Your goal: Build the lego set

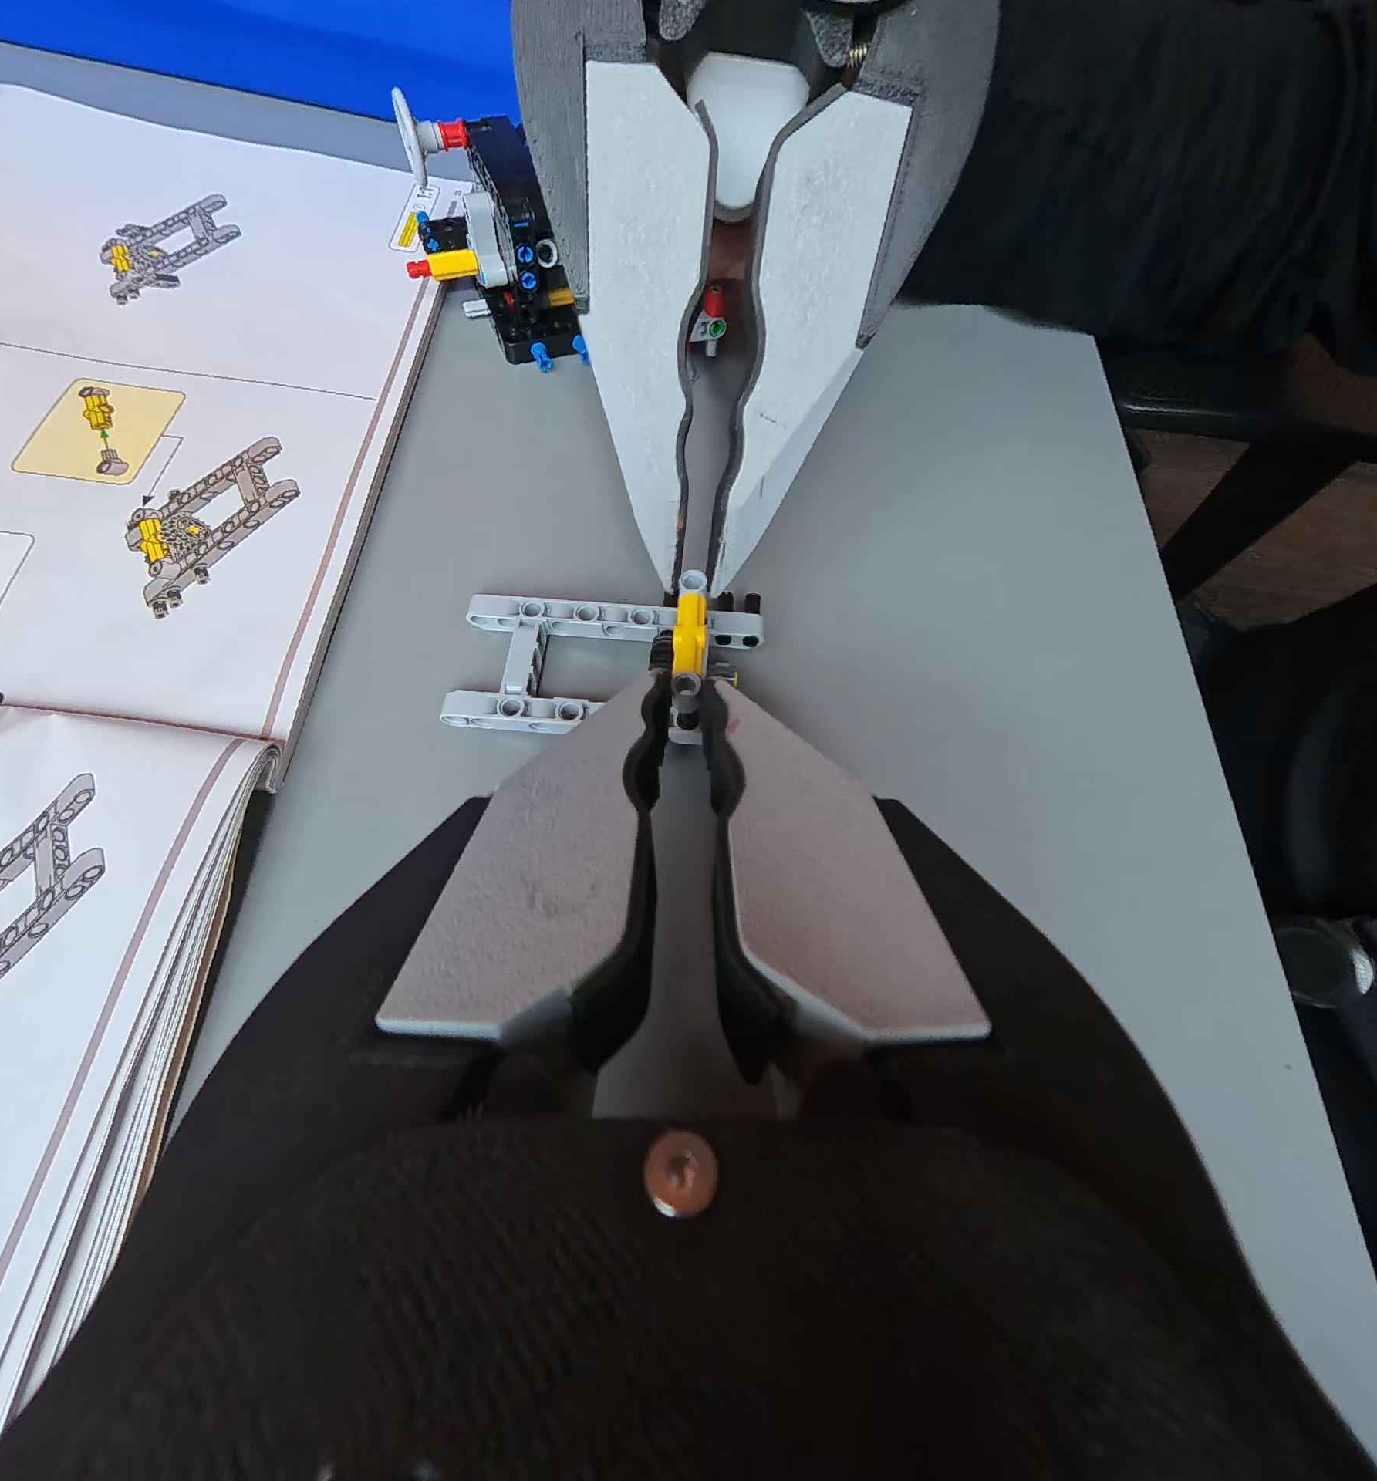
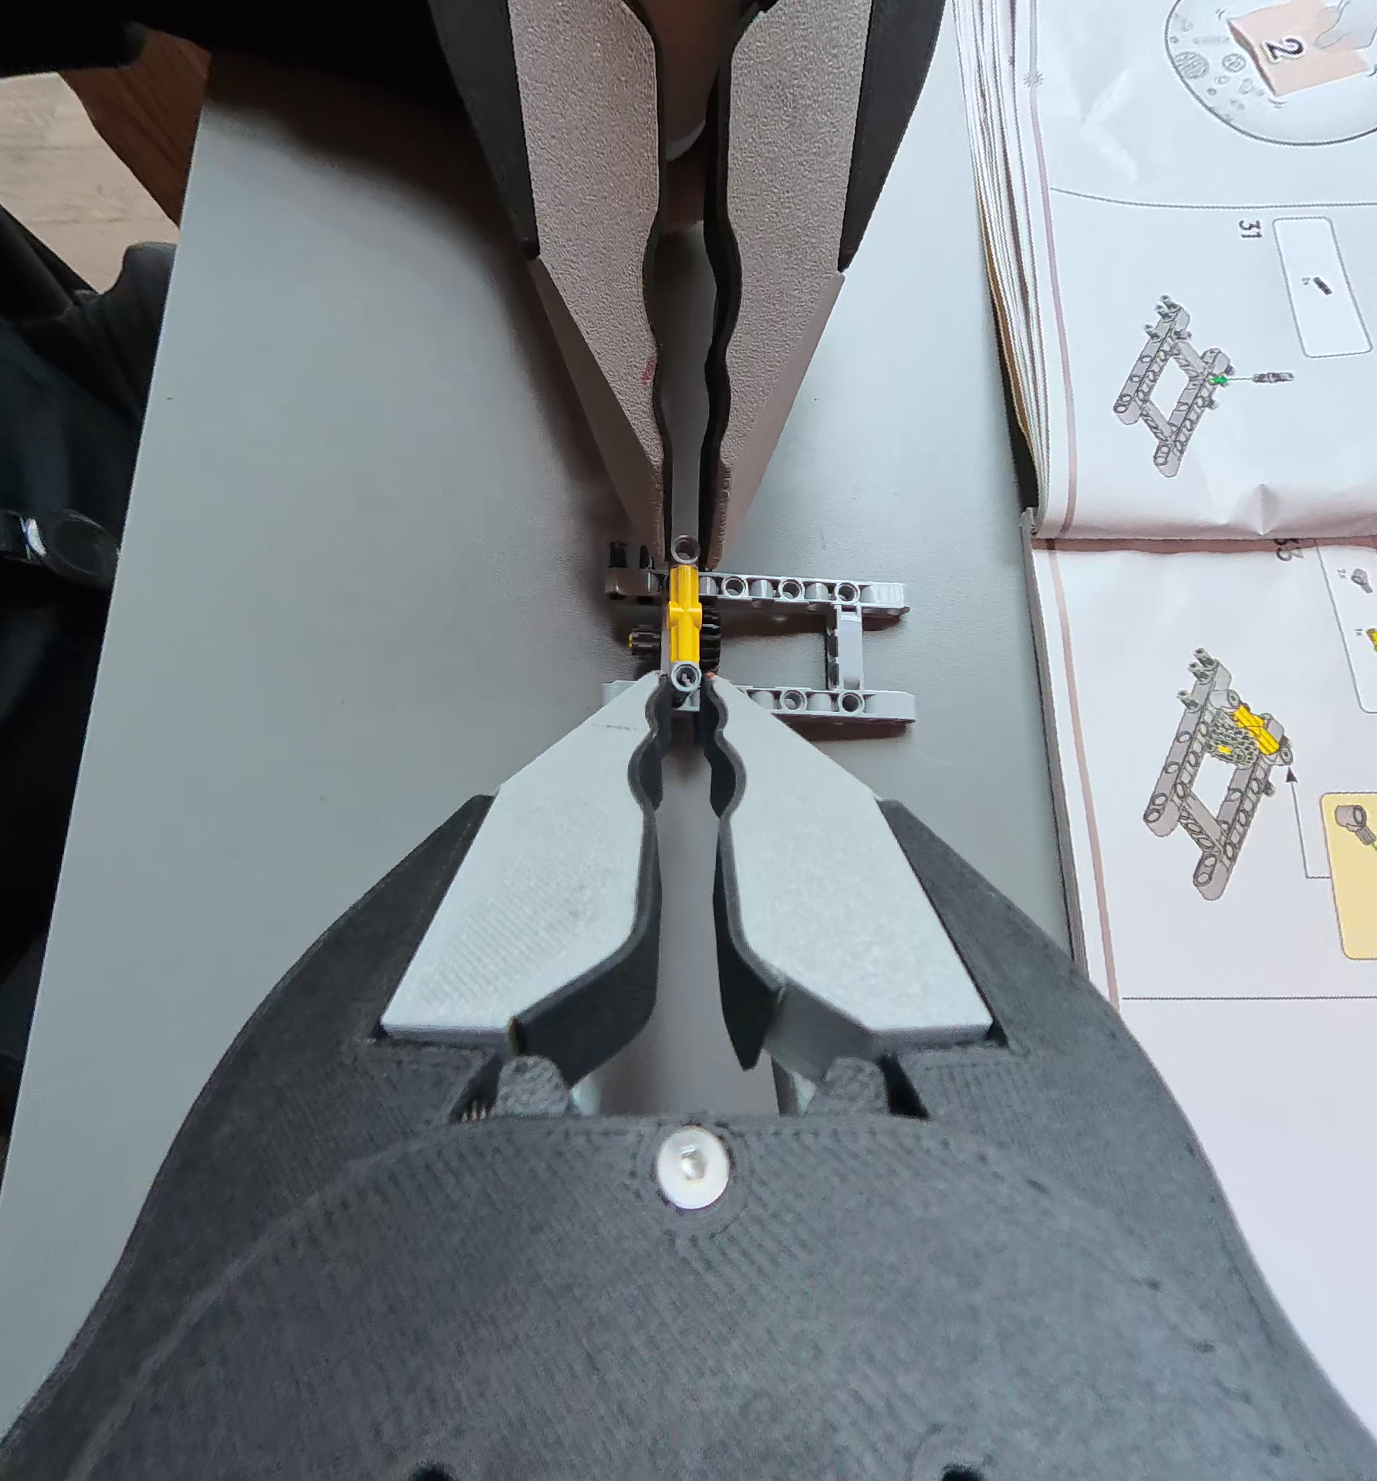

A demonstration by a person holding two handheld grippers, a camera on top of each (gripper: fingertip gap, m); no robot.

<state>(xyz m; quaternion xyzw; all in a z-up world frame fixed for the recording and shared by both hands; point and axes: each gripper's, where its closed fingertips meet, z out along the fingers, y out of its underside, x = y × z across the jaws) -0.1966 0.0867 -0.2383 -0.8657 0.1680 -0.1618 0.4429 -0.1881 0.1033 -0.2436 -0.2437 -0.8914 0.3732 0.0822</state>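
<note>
A light grey lego frame (image 1: 581, 615) of two long beams and a cross piece lies flat on the grey table; it also shows in the right wrist view (image 2: 817, 590). A yellow connector (image 1: 689, 629) with a grey pin piece at each end lies across the frame's end, beside a small black gear (image 2: 714, 633). My left gripper (image 1: 685, 705) is shut on the near grey end piece (image 1: 686, 685). My right gripper (image 2: 683, 696) faces it from the other side and is shut on the opposite grey end (image 2: 683, 677). Each gripper shows in the other's view, the right one (image 1: 697, 573) and the left one (image 2: 685, 546).
An open instruction booklet (image 1: 148, 417) lies beside the frame, also in the right wrist view (image 2: 1246, 721). A black sub-assembly (image 1: 521, 240) with blue, red and yellow pins stands at the booklet's far corner. A small red and grey part (image 1: 713, 316) lies behind. The table edge (image 1: 1150, 561) borders dark chairs. My two grippers' fingertips are within a few centimetres of each other.
</note>
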